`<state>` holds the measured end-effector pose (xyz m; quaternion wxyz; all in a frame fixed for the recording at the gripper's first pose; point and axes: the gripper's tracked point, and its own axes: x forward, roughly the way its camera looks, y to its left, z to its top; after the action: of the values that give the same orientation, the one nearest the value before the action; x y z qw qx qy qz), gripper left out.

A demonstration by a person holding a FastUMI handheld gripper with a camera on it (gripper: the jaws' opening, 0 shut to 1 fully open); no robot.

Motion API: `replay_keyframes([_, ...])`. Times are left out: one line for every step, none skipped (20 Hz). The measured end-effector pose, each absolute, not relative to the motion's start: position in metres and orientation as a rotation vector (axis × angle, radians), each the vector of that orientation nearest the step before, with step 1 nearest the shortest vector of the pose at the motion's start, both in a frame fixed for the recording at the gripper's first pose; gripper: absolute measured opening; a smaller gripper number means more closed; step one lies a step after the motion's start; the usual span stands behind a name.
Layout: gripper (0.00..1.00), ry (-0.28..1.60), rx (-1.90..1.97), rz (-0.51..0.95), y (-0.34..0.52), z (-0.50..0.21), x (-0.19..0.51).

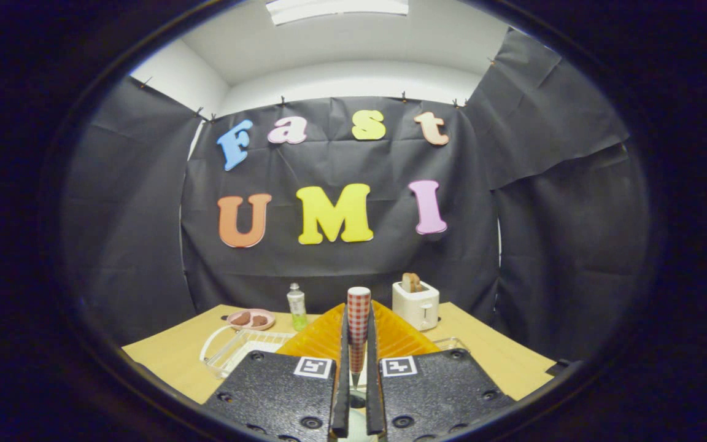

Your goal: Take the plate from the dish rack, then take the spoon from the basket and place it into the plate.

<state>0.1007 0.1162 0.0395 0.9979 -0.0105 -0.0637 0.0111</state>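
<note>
Fingers point(357, 344): drawn narrow, both pressing on the checked handle of the spoon point(358, 319), which stands upright between them with the handle end above the fingertips. The bowl end points down between the finger bodies and is only partly visible there. The upright carry appears deliberate: it keeps the spoon locked along the fingers' axis so it cannot swing while being moved.

Plate point(329, 334): orange and ribbed, lying just ahead of and partly beneath the fingers, spreading to both sides of the spoon. It looks to be already out of the rack and set flat on the worktop point(163, 356), placed centrally so the spoon can be lowered straight into it.

Wire rack or basket point(237, 350): left of the fingers and beside the plate; which of the two it is cannot be told. A clear container edge point(452, 344) shows just right of the fingers.

Beyond the fingers, toward the back of the worktop: a small pink dish point(251, 319) holding two brown pieces, a small bottle point(296, 307), and a white toaster point(415, 305) with bread in it, all well clear of the working area.

Judgement: the task is at its last step, with the spoon poised over the plate. Release calls for lowering first; dropped from upright, the spoon could tip off the rim.
</note>
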Motion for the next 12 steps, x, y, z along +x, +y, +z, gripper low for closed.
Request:
replay_keyframes([0.16, -0.117, -0.008, 0.025, 0.125, 0.026, 0.099])
replay_keyframes([0.16, -0.097, 0.0, 0.038, 0.136, 0.013, 0.097])
replay_keyframes([0.16, -0.086, 0.014, 0.051, 0.146, 0.002, 0.097])
replay_keyframes([0.16, -0.075, 0.023, 0.063, 0.155, -0.008, 0.096])
replay_keyframes([0.16, -0.074, 0.029, 0.067, 0.161, -0.019, 0.096])
replay_keyframes([0.16, -0.068, 0.021, 0.059, 0.164, -0.03, 0.096])
replay_keyframes([0.16, -0.06, 0.009, 0.055, 0.166, -0.045, 0.097])
replay_keyframes([0.16, -0.06, 0.011, 0.056, 0.169, -0.057, 0.097])
replay_keyframes([0.17, -0.056, 0.018, 0.06, 0.171, -0.068, 0.097])
replay_keyframes([0.17, -0.052, 0.023, 0.068, 0.173, -0.078, 0.096])
replay_keyframes([0.17, -0.049, 0.02, 0.072, 0.174, -0.087, 0.098])
replay_keyframes([0.17, -0.048, 0.022, 0.064, 0.171, -0.094, 0.099])
